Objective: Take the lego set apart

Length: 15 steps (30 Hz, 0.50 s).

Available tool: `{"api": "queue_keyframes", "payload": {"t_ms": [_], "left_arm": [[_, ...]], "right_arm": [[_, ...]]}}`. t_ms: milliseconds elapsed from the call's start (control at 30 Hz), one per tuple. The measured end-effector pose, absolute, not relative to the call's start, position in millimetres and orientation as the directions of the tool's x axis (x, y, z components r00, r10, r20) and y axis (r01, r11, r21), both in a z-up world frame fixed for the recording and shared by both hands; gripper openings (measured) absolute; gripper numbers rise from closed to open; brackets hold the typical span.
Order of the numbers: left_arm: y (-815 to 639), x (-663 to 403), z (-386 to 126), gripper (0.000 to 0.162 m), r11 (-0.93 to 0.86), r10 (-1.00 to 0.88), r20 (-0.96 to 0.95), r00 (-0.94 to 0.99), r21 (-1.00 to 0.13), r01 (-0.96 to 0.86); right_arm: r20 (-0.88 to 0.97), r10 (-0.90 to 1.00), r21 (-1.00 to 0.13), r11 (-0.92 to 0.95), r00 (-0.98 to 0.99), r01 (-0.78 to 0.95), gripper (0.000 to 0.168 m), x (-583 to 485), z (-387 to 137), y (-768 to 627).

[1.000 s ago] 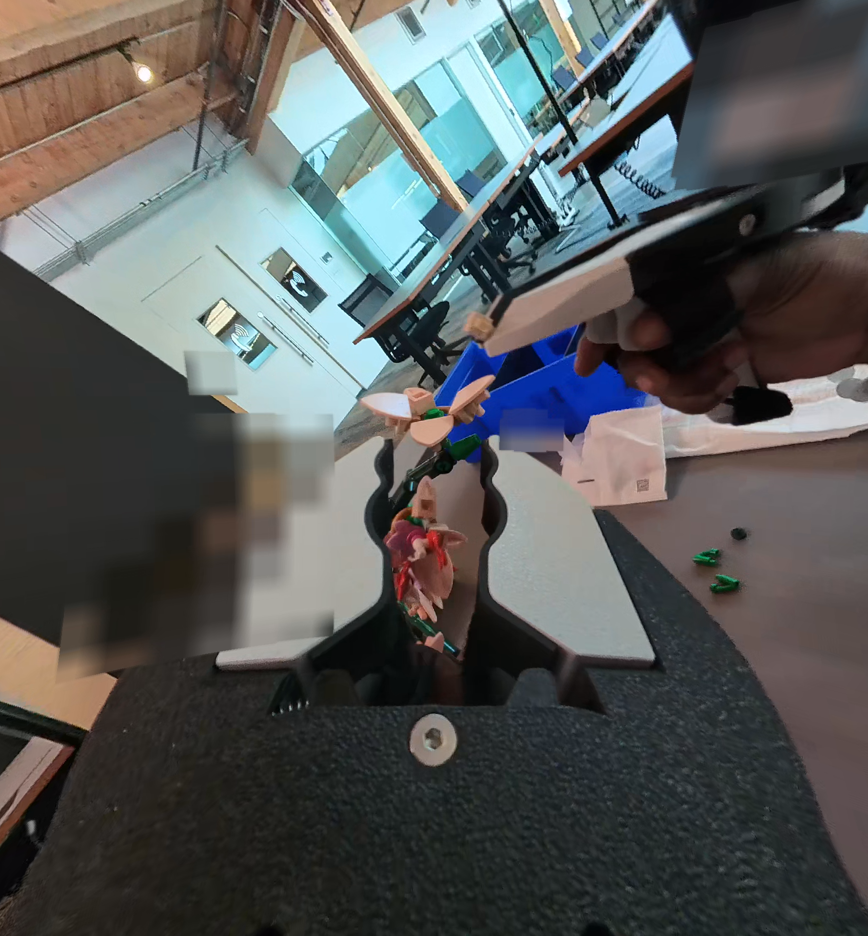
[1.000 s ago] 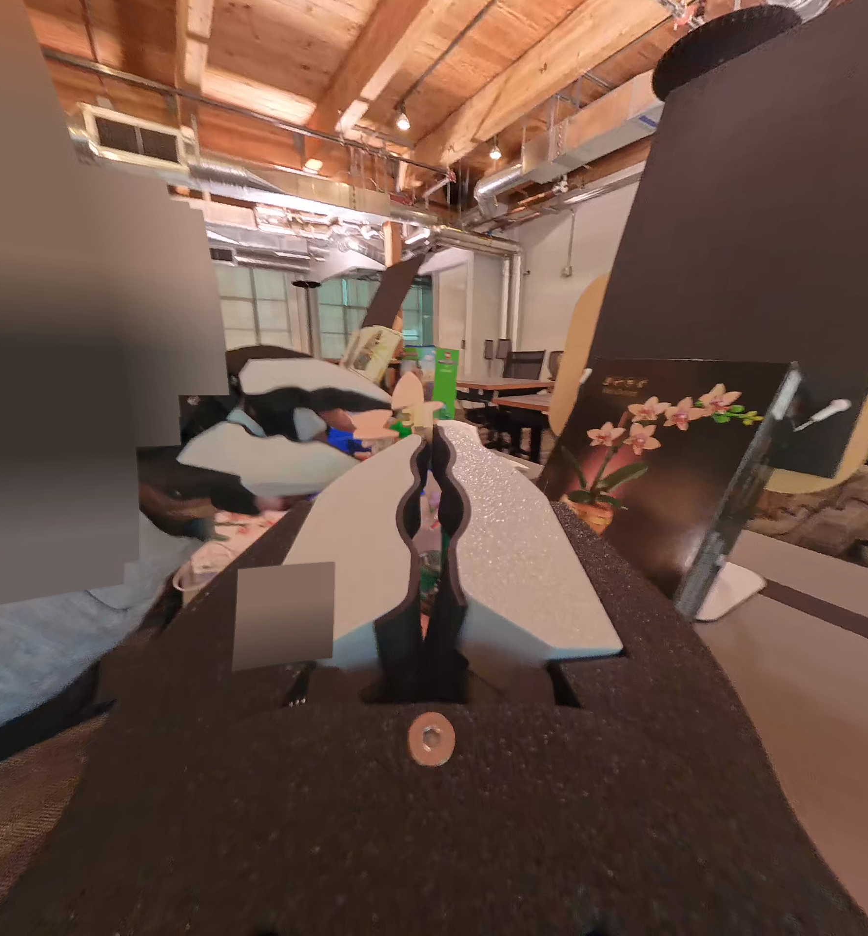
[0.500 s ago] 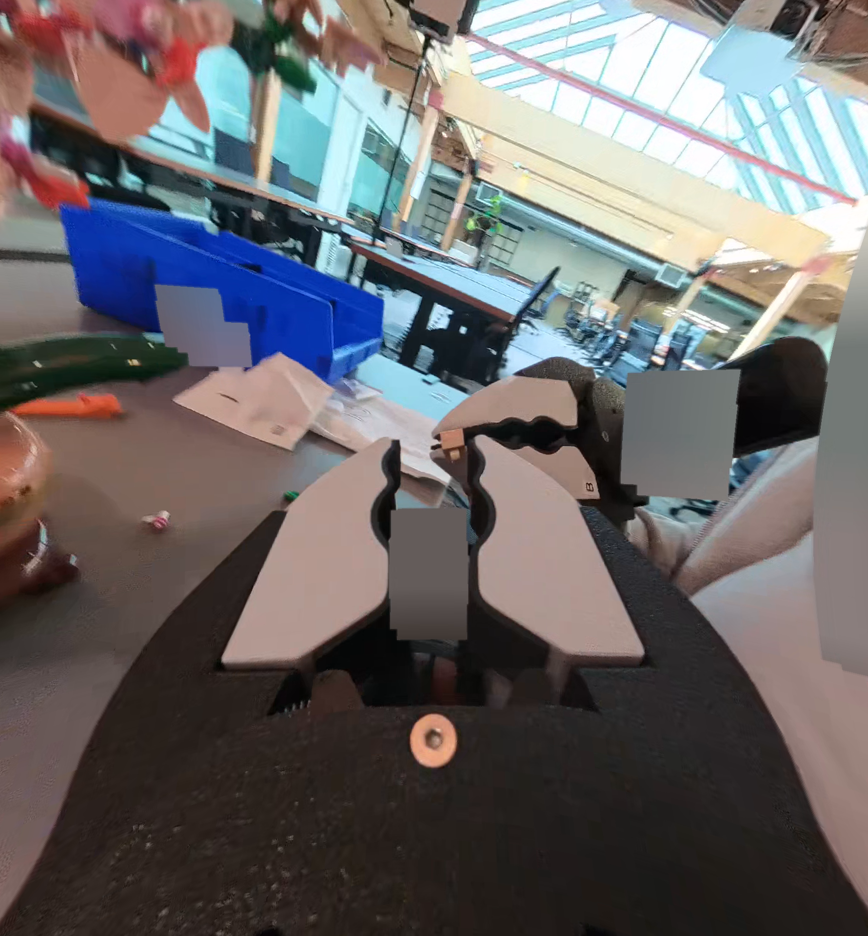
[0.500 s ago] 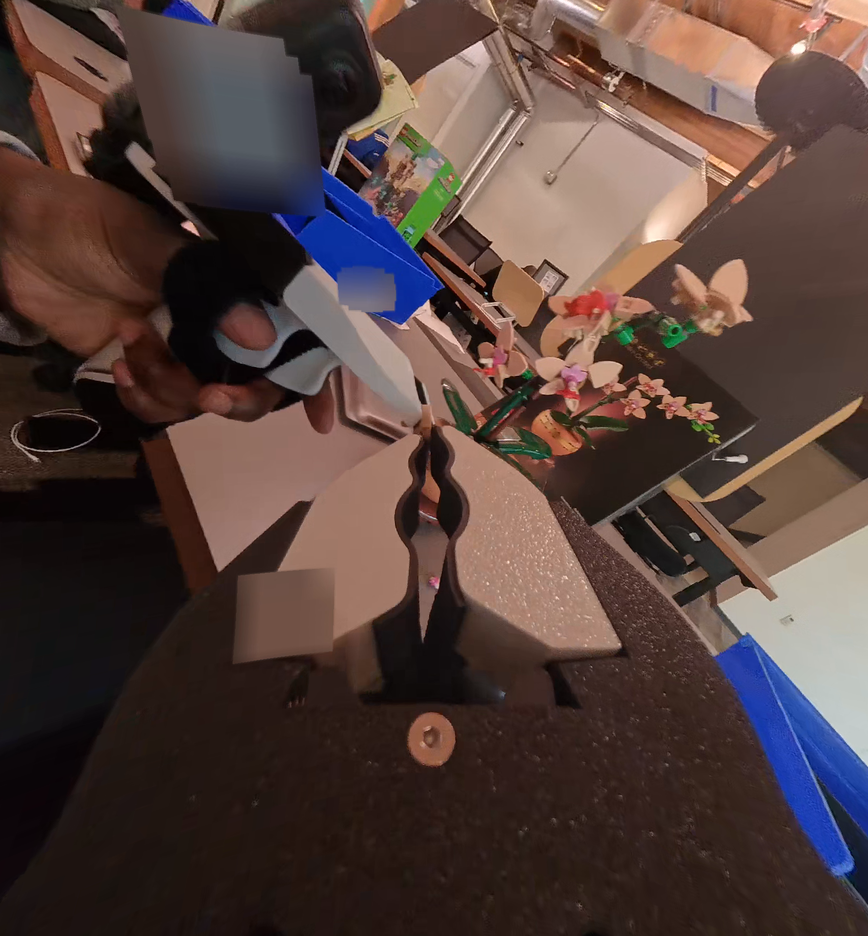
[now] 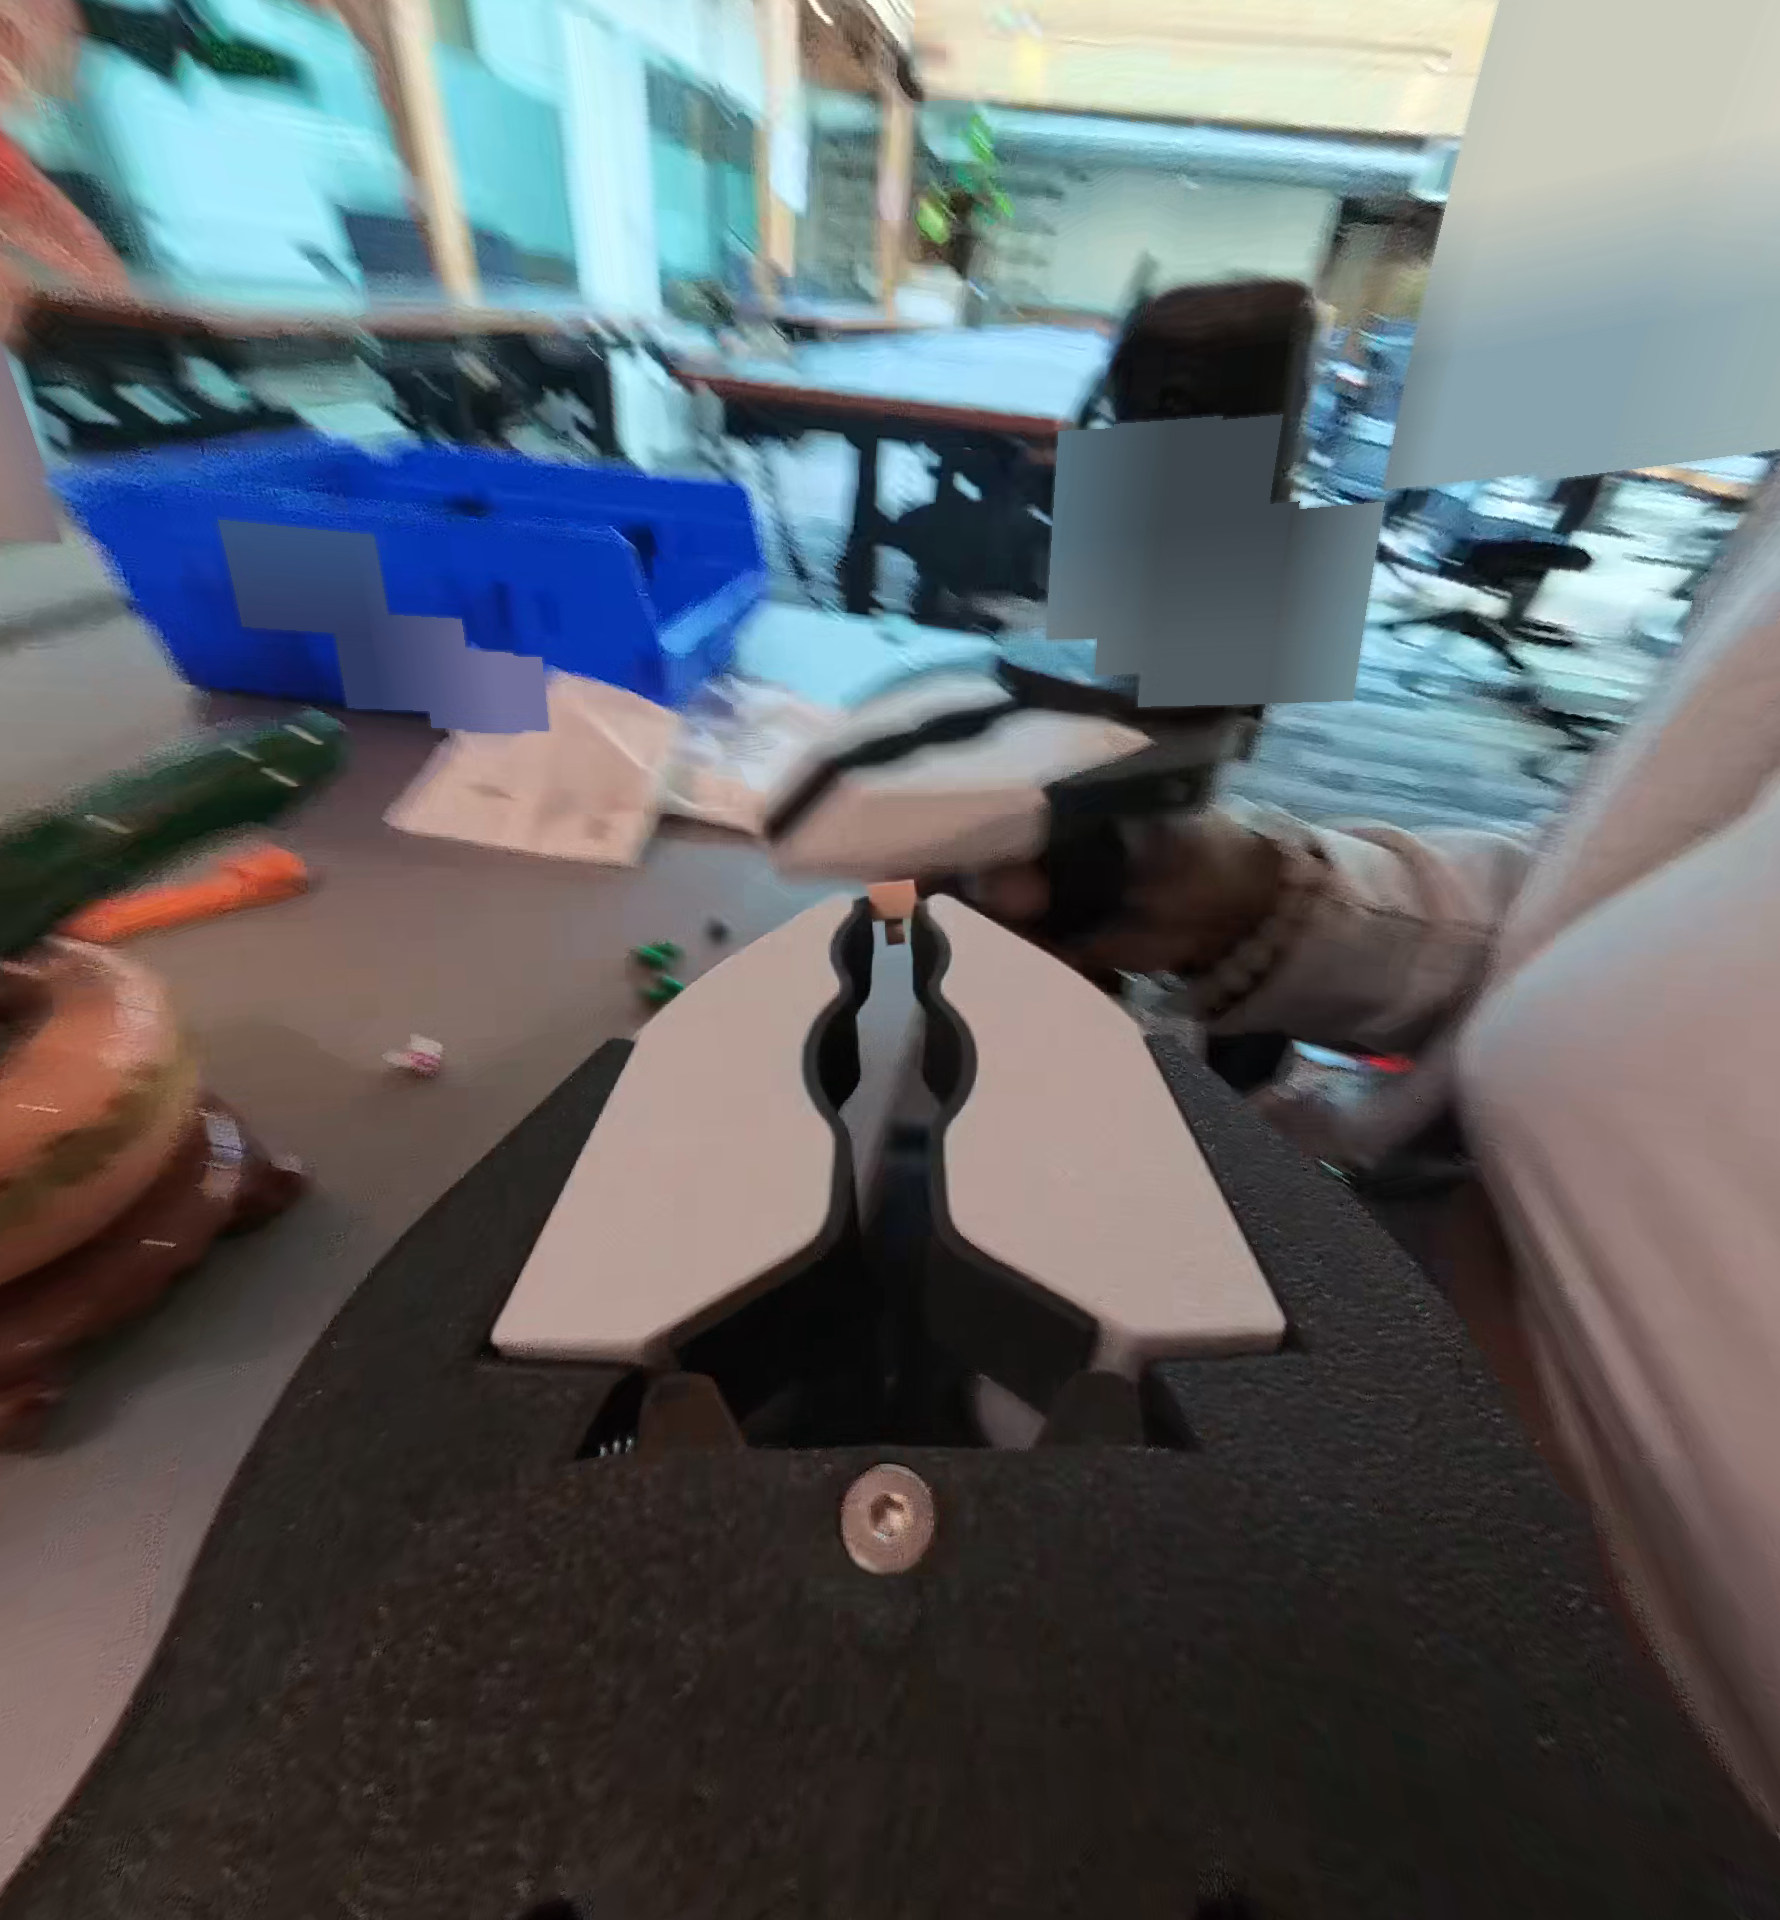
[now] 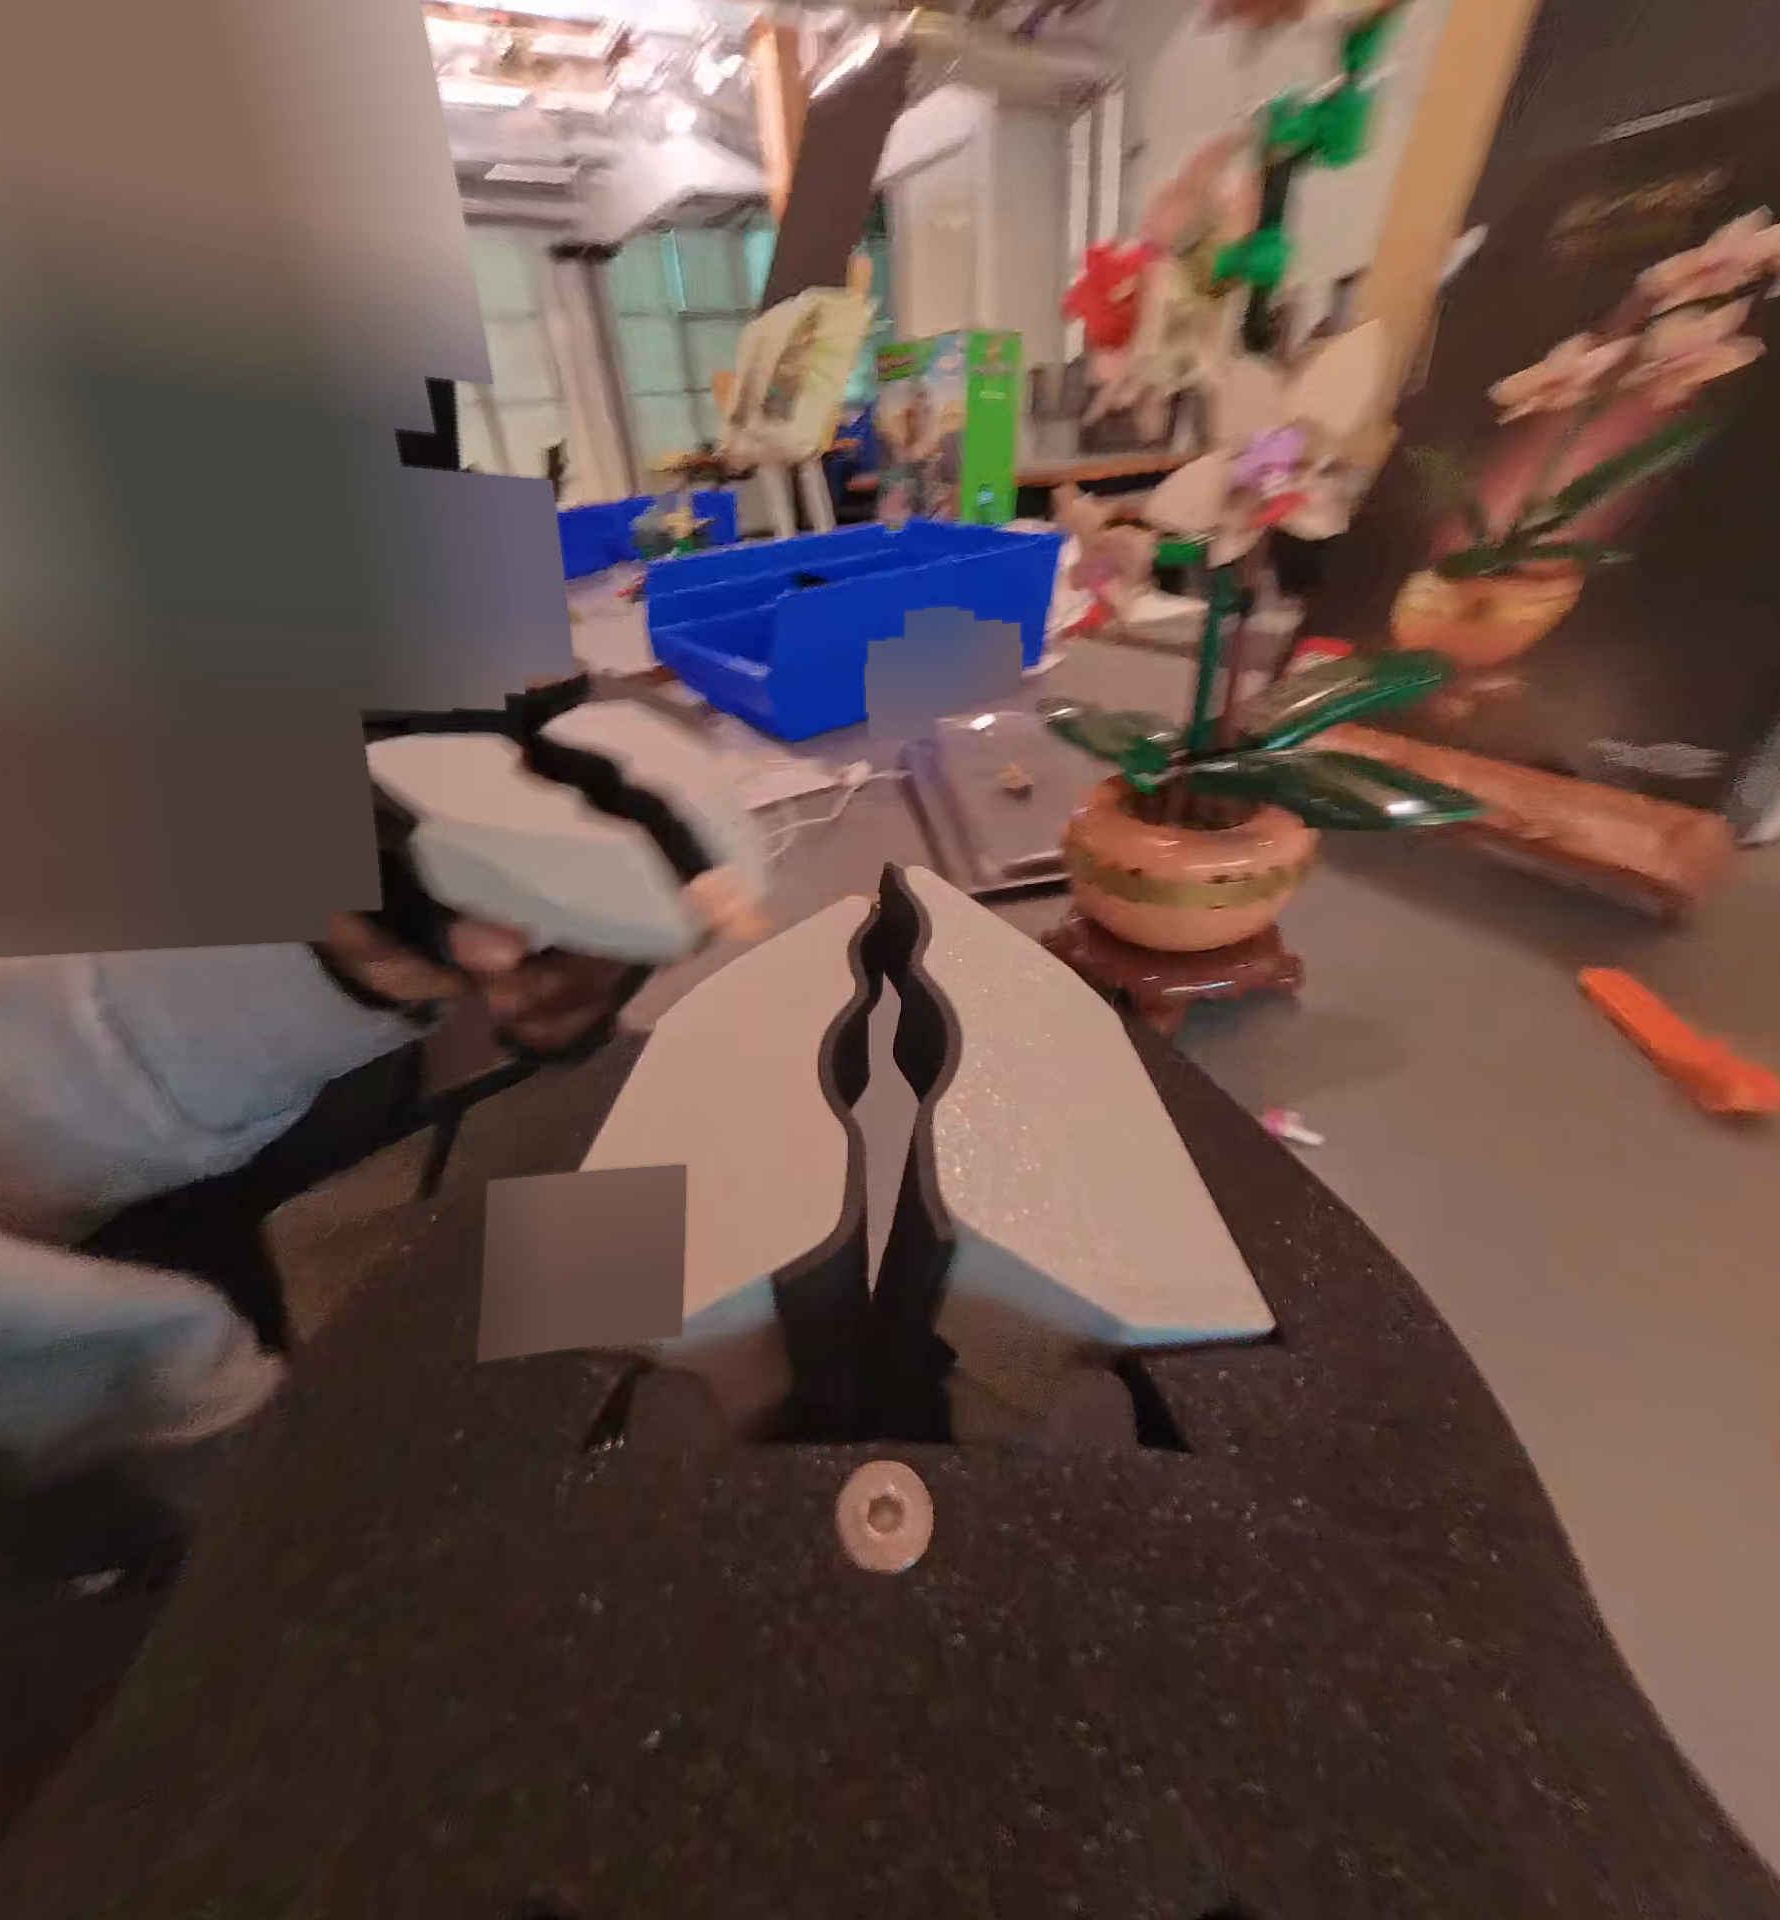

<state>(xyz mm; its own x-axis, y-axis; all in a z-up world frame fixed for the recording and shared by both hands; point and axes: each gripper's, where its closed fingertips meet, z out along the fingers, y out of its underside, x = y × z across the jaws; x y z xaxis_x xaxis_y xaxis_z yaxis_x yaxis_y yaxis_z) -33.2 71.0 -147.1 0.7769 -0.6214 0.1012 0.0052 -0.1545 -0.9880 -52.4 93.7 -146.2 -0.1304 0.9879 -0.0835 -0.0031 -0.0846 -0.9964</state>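
Note:
The lego orchid (image 6: 1192,727) stands in its tan pot (image 6: 1187,868) on the grey table, with pale and red flowers (image 6: 1270,488) on green stems. The pot (image 5: 34,1122) also shows at the left edge of the left wrist view. My left gripper (image 5: 891,920) is shut on a small tan piece (image 5: 893,912) at its tips. It also shows in the right wrist view (image 6: 720,894), left of the pot. My right gripper (image 6: 896,883) is shut with nothing seen in it. In the left wrist view it (image 5: 792,821) hovers just beyond my left tips.
A blue bin (image 5: 418,582) and papers (image 5: 543,790) lie at the back. An orange brick separator (image 6: 1686,1049), small green pieces (image 5: 657,966) and a pink piece (image 6: 1291,1127) lie on the table. The set's dark box (image 6: 1644,416) stands behind the pot. A grey tray (image 6: 979,800) is nearby.
My left gripper has left the flower stem it was around. The small tan piece was at my right gripper's tip and now sits between my left tips. Both views swung down toward the table.

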Motion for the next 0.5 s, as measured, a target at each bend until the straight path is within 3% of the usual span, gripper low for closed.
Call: {"api": "queue_keyframes", "payload": {"t_ms": [67, 133, 200, 267, 333, 500], "left_arm": [[70.9, -31.0, -160.5, 0.007, -0.213, -0.614, 0.117, 0.781, -0.977, -0.020], [74.4, -38.7, -152.3, 0.007, -0.188, -0.594, 0.193, 0.781, -0.977, 0.099], [73.8, -46.8, -144.9, 0.006, -0.214, -0.613, 0.323, 0.721, -0.947, 0.241], [72.1, -50.1, -144.4, 0.006, -0.262, -0.632, 0.425, 0.648, -0.904, 0.338], [70.7, -46.2, -146.0, 0.006, -0.312, -0.647, 0.500, 0.576, -0.862, 0.399], [68.2, -36.0, -146.8, 0.006, -0.400, -0.662, 0.587, 0.467, -0.803, 0.443]], "right_arm": [[-0.057, 0.989, -0.995, -0.067, -0.135, -0.067, 0.000, -45.3, -133.7, 101.3], [0.103, 0.965, -0.990, 0.076, -0.240, -0.118, 0.000, -36.4, -122.5, 82.3], [0.269, 0.924, -0.962, 0.273, -0.272, -0.027, 0.002, -36.3, -138.5, 77.4], [0.442, 0.864, -0.893, 0.448, -0.243, -0.032, 0.021, -37.1, -142.7, 79.7], [0.570, 0.788, -0.818, 0.572, -0.233, -0.065, 0.024, -38.8, -140.6, 78.0], [0.679, 0.662, -0.714, 0.696, -0.316, -0.074, 0.024, -47.3, -147.8, 70.6]]}}
